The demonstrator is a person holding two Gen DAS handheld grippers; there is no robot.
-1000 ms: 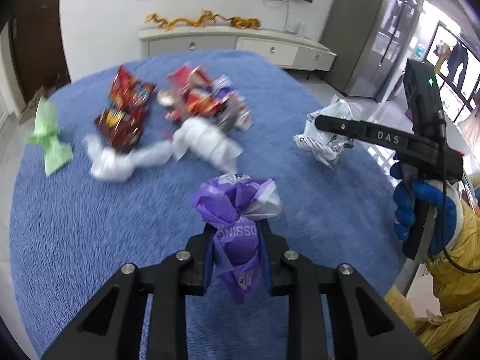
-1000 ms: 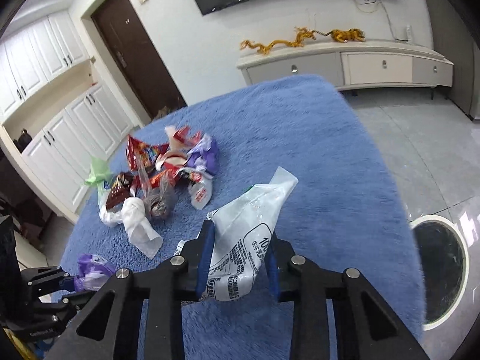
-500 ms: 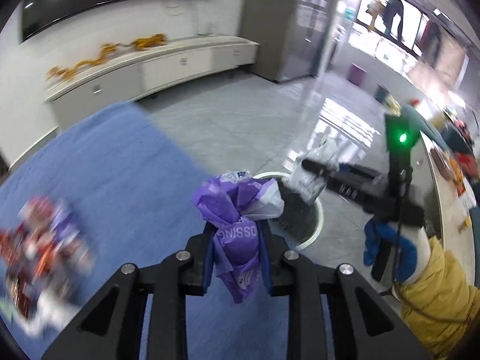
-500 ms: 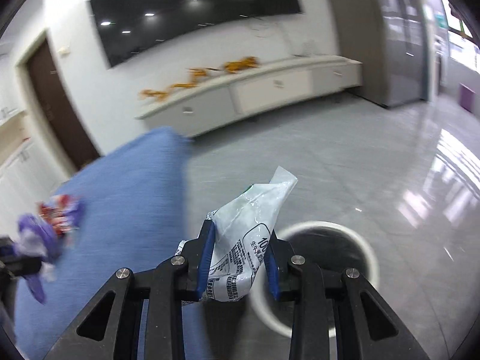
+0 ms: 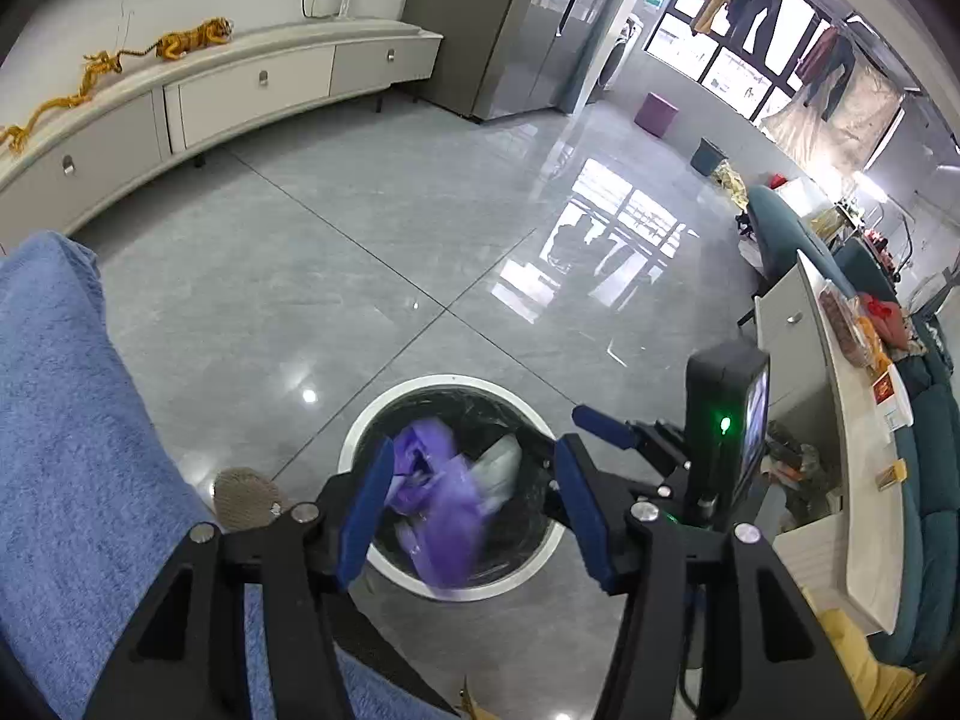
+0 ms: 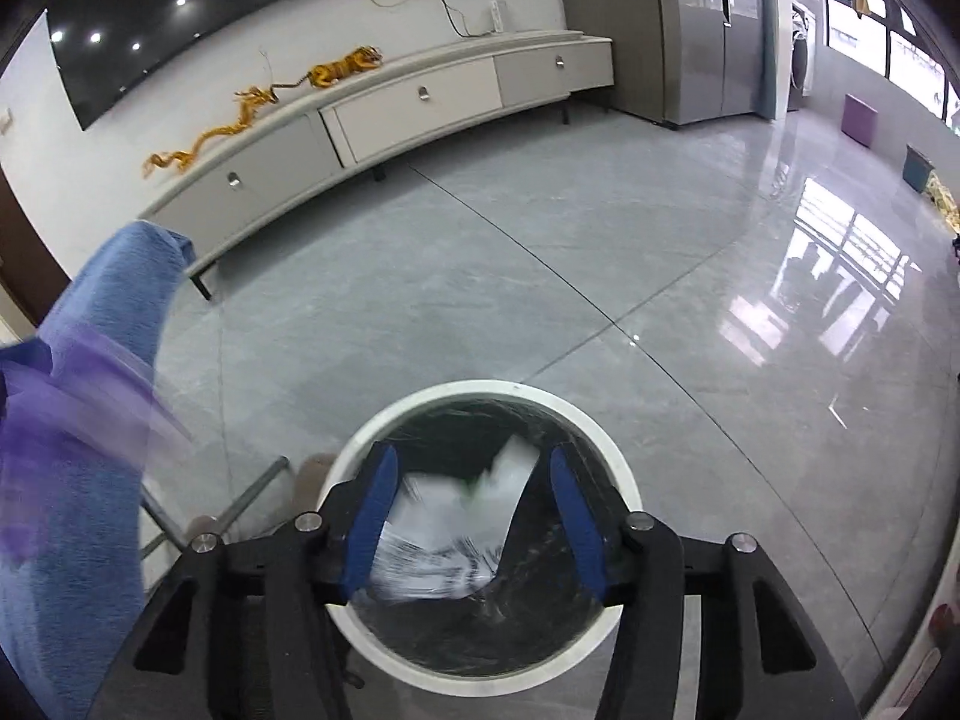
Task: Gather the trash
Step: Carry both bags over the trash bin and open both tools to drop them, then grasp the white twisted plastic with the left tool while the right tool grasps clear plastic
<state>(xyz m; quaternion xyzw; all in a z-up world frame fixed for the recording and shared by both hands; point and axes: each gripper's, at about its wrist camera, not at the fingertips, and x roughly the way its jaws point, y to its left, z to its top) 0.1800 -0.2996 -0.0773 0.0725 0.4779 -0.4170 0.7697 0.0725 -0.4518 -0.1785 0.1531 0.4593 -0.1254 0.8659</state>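
Note:
A round white-rimmed trash bin (image 5: 360, 420) with a black liner stands on the grey floor; it also shows in the right wrist view (image 6: 618, 468). My left gripper (image 5: 474, 510) is open above it, and a purple wrapper (image 5: 438, 498) is blurred in mid-fall between the fingers. My right gripper (image 6: 468, 522) is open over the bin too, with a white printed plastic bag (image 6: 456, 522) falling blurred below it. The right gripper also shows in the left wrist view (image 5: 606, 426). A purple blur (image 6: 66, 408) crosses the left of the right wrist view.
The blue-covered table edge (image 5: 66, 456) is at the left, also in the right wrist view (image 6: 78, 540). A long white TV cabinet (image 5: 180, 102) lines the far wall. A white counter (image 5: 840, 420) and teal sofa (image 5: 936, 456) are at the right.
Both grippers swung from the table to above the bin, then opened. The purple wrapper and the white bag left the jaws and are falling into the bin.

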